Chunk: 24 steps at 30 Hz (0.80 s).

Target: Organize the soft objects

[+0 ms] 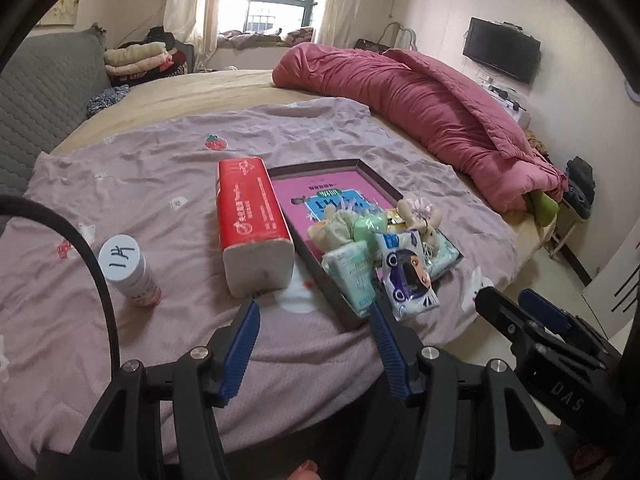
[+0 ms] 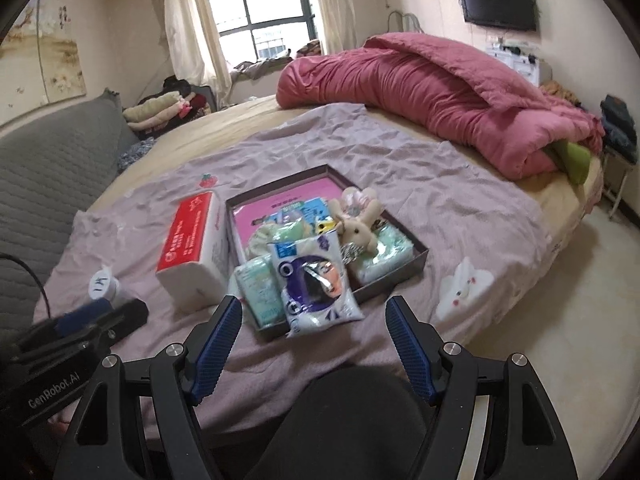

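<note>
My left gripper (image 1: 314, 312): jaws spread, nothing between them.
My right gripper (image 2: 314, 312): wide apart, holding nothing.
Tray (image 2: 416, 258): near bed edge, heaped with tissue packs (image 2: 316, 280) and plush rabbit (image 2: 358, 232).
Free room: bare sheet (image 1: 140, 184) left of tissue brick (image 1: 252, 220).
Writing: bottle (image 1: 128, 268) cap reads "1片".

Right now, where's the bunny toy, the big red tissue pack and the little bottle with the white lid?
bunny toy (image 2: 357, 233), right wrist view, on its body.
red tissue pack (image 1: 251, 208), left wrist view, on its red top face.
bottle with the white lid (image 1: 120, 258), left wrist view, on the lid.
</note>
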Tool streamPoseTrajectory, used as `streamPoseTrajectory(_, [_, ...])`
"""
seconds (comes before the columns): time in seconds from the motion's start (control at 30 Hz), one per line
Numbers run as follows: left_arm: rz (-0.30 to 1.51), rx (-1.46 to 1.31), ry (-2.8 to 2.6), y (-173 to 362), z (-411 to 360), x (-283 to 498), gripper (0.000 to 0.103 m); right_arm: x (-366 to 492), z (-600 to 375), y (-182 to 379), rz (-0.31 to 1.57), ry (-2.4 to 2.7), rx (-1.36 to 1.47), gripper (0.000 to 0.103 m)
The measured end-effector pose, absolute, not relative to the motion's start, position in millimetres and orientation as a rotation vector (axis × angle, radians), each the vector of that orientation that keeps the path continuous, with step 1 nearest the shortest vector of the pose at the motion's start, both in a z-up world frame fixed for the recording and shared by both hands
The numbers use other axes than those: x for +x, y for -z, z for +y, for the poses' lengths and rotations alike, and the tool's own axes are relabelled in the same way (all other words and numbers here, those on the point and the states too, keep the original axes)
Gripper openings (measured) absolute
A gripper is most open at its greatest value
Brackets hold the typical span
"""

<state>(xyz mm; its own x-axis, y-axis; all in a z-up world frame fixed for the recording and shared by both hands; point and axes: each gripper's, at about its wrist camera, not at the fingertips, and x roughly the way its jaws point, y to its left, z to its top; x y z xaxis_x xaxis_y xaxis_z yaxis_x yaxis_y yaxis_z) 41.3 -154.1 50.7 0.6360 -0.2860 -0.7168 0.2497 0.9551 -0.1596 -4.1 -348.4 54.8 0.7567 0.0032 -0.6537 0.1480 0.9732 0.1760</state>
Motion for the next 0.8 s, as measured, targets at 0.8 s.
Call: streamPoseTrajectory(0.8, [0.856,-0.060,0.299,-47,-146,25,0.057,-18,-335,-56,0.710,0.074,0.167,0.075])
